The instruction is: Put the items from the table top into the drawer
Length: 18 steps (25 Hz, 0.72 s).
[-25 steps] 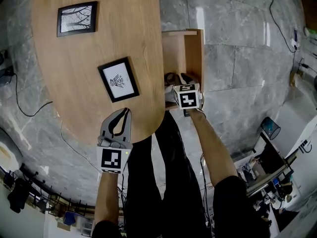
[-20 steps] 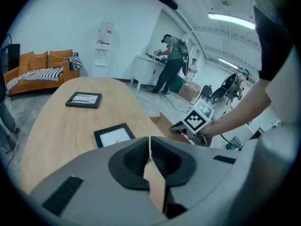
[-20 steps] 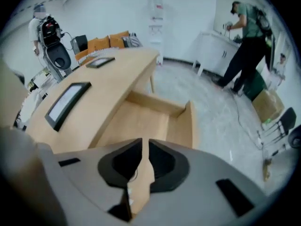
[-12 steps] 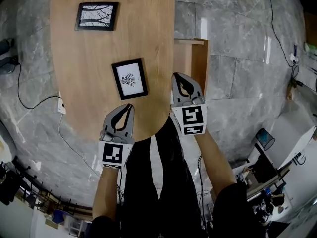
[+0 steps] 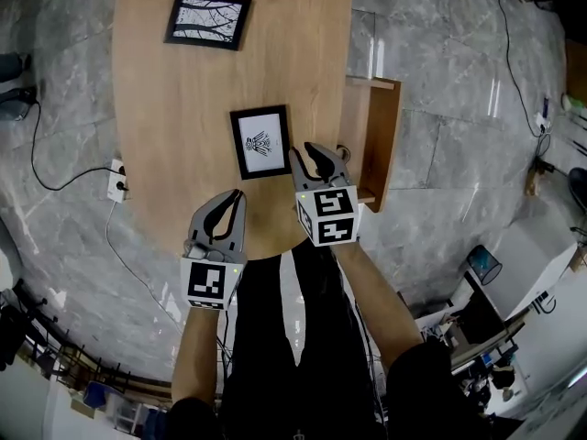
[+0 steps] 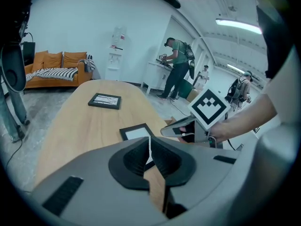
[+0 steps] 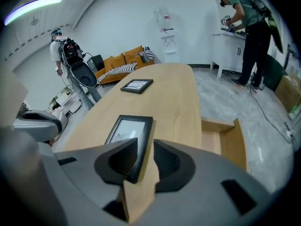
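At the left, the left gripper (image 5: 237, 196) hangs over the near end of the desk (image 5: 183, 108), its jaws together on nothing and tipped moderately downward on a straight forearm; we judge it idle for this step. Both task things lie flat on the desk. One picture frame (image 5: 207, 21) sits well off toward the far end, and the nearer picture frame (image 5: 260, 142) lies close to the near end, not far from the right edge. Just right of that nearer frame hovers the right gripper (image 5: 307, 151), pitched steeply down, with the forearm angling in from the lower right. Its jaws have just been opening and now stand apart. In the right gripper view the frame's near corner shows in the gap between them, but the pads do not press on it. We take the step in hand to be the reach for this frame. Next we would need to settle the jaws astride its right edge, close firmly on the thin rim, lift it flat and carry it rightward. There the drawer (image 5: 390, 145) stands open off the desk's right edge.
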Each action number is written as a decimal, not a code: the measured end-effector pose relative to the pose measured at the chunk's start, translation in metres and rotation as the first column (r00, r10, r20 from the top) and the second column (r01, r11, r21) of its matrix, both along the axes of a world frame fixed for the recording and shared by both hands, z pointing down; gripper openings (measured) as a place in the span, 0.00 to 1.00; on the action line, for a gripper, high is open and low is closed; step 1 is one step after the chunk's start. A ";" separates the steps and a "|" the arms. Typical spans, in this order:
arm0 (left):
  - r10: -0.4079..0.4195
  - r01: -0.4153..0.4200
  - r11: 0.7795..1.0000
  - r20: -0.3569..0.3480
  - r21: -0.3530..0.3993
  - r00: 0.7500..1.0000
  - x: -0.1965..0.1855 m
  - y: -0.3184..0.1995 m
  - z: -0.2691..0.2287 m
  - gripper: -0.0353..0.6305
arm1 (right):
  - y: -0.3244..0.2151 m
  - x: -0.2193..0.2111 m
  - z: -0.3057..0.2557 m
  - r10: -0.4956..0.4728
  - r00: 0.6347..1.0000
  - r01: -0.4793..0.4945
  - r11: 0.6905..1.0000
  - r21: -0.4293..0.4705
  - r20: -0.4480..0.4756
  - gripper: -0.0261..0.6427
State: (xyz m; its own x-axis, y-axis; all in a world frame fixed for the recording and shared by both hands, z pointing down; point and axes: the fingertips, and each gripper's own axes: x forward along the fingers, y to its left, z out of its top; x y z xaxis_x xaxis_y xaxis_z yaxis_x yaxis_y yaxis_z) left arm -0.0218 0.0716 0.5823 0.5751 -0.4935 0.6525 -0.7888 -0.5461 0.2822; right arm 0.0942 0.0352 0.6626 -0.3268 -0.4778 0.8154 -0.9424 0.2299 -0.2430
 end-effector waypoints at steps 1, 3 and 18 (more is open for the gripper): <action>-0.005 0.005 1.000 0.001 -0.002 1.000 -0.004 0.000 0.001 0.09 | 0.001 -0.004 0.003 0.001 1.000 -0.001 1.000 -0.015 0.005 0.21; -0.016 0.016 1.000 0.001 -0.006 1.000 -0.013 0.000 0.003 0.09 | 0.004 -0.010 0.009 -0.005 1.000 0.005 0.999 -0.038 0.004 0.22; -0.032 0.032 0.999 0.004 -0.039 0.999 -0.043 0.002 0.014 0.09 | 0.009 -0.024 0.045 0.041 0.999 -0.047 0.981 -0.189 -0.033 0.18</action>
State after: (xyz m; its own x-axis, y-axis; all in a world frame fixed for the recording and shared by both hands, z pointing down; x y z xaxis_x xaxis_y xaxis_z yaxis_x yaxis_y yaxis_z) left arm -0.0649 0.0735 0.5966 0.5575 -0.4856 0.6734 -0.8065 -0.5091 0.3006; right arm 0.0703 0.0438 0.7073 -0.2842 -0.3267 0.9014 -0.9577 0.1401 -0.2512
